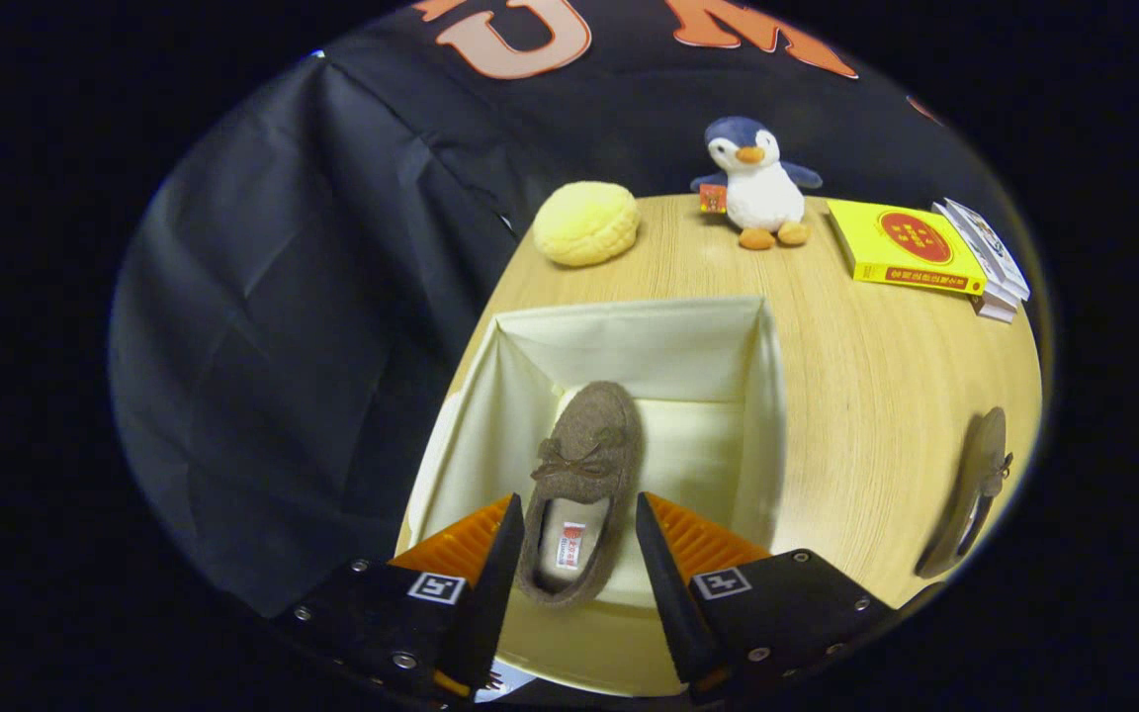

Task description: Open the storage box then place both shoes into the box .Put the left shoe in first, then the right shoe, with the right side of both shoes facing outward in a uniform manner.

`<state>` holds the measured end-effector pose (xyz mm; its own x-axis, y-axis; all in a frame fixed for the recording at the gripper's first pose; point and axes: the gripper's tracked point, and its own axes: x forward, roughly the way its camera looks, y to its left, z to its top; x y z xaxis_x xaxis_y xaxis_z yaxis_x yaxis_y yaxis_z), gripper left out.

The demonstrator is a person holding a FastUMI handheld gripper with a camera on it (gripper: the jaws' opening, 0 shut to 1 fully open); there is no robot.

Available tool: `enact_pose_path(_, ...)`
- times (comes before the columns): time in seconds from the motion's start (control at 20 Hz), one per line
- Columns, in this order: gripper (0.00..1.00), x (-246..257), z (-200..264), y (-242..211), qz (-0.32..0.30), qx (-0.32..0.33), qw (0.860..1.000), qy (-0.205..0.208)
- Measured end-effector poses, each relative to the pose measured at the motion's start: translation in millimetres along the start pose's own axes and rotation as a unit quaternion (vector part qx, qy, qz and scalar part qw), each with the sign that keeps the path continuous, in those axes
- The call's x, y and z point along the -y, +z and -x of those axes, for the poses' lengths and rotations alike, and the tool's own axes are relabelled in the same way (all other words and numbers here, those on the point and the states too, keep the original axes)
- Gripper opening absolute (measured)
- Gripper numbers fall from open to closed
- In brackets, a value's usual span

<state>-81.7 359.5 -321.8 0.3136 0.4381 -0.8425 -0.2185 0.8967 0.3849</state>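
Brown felt shoe (584,475) with a bow lies in the open cream storage box (629,341), toe toward the far wall, its heel between the fingers of the tongs (577,539). These stand apart, with a gap on each side of the shoe, gripping nothing. Bare floor remains in the box beside it. A second shoe (970,494) lies well apart on the wooden desk (876,396). Beyond the box sit a yellow cushion (586,223), a plush penguin (757,183) and a yellow book (906,247), its print too small to read.

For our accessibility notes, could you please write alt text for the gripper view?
A brown slipper lies in the open storage box, its heel between the gripper fingers, which stand apart from it. The second slipper waits on the wooden table.
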Motion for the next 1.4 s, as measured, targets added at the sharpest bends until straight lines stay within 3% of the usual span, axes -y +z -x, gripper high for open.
enact_pose_path(0.2,0.92,42,50,33,0.042,0.097,0.994,-0.014)
enact_pose_path(0.3,0.98,68,73,38,0.049,0.126,0.99,-0.024)
enact_pose_path(0.6,0.99,174,122,26,0.012,0.161,0.984,-0.068)
enact_pose_path(0.95,0.99,300,129,-24,-0.022,0.139,0.978,-0.153)
enact_pose_path(1.4,0.98,380,112,-80,-0.025,0.094,0.979,-0.177)
